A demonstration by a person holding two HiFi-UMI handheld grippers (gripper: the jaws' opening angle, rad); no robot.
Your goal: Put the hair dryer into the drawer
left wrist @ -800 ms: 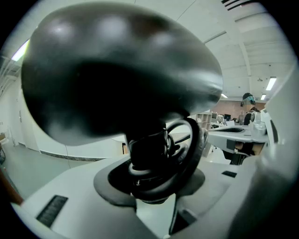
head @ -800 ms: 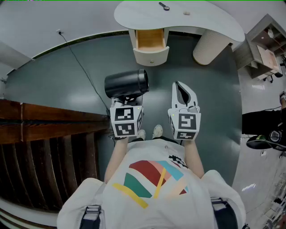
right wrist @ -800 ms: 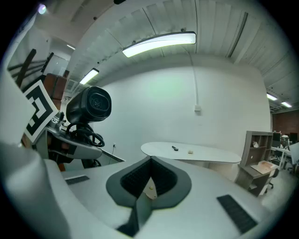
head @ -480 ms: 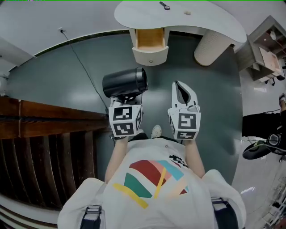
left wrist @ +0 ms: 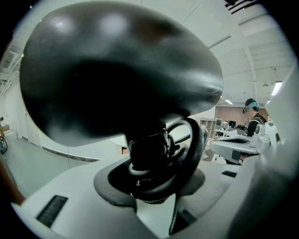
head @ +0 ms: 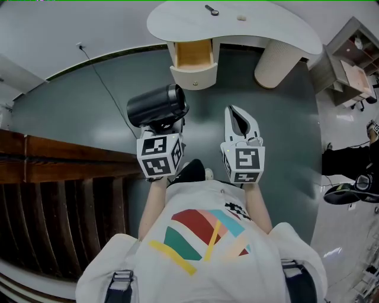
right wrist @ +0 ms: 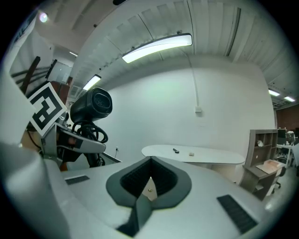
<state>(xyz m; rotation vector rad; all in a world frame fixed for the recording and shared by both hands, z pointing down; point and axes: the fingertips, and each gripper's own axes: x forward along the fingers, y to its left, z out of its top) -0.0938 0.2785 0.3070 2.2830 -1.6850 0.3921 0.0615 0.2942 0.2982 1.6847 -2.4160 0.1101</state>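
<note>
A black hair dryer (head: pixel 155 105) stands on its handle in my left gripper (head: pixel 159 128), barrel lying crosswise, a little short of the drawer. In the left gripper view its body (left wrist: pixel 117 79) fills the top, and the handle with coiled cord (left wrist: pixel 152 158) sits clamped between the jaws. The drawer (head: pixel 193 54) hangs open under the white table (head: pixel 249 29), its wooden inside bare. My right gripper (head: pixel 238 118) is beside the dryer, shut and empty; in the right gripper view its jaws (right wrist: pixel 149 179) meet, with the dryer (right wrist: pixel 92 106) to the left and the table (right wrist: pixel 196 154) ahead.
A thin cable (head: pixel 103 83) runs across the grey floor from the wall. Dark wooden slats (head: pixel 59 177) lie at the left. The table's round pedestal (head: pixel 278 62) stands right of the drawer, a shelf unit (head: pixel 349 65) further right. Two small items (head: pixel 211 9) lie on the tabletop.
The left gripper has carried the hair dryer forward and a little left, toward the drawer, and the barrel has tilted slightly. A foot has stepped forward. The right gripper barely moved.
</note>
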